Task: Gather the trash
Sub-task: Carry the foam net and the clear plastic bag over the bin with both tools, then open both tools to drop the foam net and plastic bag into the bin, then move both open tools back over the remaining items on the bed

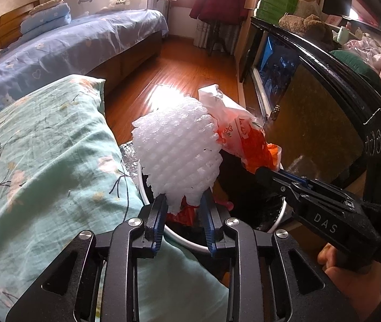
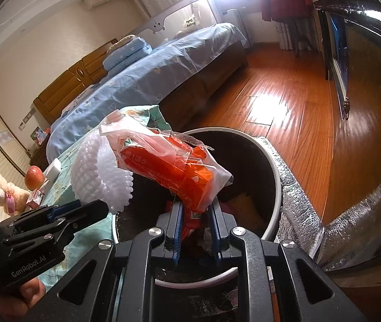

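— Holding both bits over the bin (image 2: 271, 161), are they?
— Yes. The left gripper (image 1: 182, 201) pinches the white foam net (image 1: 177, 155) by its lower end; the right gripper (image 2: 196, 212) is clamped on the orange wrapper (image 2: 179, 169).
— Touching?
— Net and wrapper meet above the bin's black liner, beside the green floral cushion (image 1: 43, 147).

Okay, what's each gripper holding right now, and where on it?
Left gripper: white foam fruit net, pinched at its lower edge. Right gripper: orange-and-clear plastic wrapper, clamped at its lower end. Both over the trash bin.
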Action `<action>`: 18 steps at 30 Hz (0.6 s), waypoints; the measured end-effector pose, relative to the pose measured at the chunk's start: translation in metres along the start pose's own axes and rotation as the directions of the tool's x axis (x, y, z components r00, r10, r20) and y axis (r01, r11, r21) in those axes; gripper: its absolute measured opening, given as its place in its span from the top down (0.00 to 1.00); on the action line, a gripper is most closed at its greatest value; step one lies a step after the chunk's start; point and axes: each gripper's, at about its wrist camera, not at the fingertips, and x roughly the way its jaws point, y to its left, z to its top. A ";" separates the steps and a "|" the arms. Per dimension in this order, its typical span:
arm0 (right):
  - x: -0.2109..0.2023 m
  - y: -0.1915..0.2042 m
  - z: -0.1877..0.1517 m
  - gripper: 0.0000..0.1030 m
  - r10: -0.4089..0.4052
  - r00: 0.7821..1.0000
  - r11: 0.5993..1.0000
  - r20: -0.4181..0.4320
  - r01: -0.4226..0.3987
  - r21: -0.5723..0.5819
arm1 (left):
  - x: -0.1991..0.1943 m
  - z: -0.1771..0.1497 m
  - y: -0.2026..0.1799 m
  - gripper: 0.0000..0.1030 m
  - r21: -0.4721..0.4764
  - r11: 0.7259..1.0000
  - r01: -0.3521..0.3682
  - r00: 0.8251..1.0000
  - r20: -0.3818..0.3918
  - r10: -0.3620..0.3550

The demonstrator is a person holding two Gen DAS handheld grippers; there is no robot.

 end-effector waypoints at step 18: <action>-0.002 -0.001 0.003 0.47 -0.002 1.000 1.000 -0.002 0.002 0.018 | -0.011 -0.004 0.008 0.39 -0.011 1.000 -0.025 1.000 0.014 0.025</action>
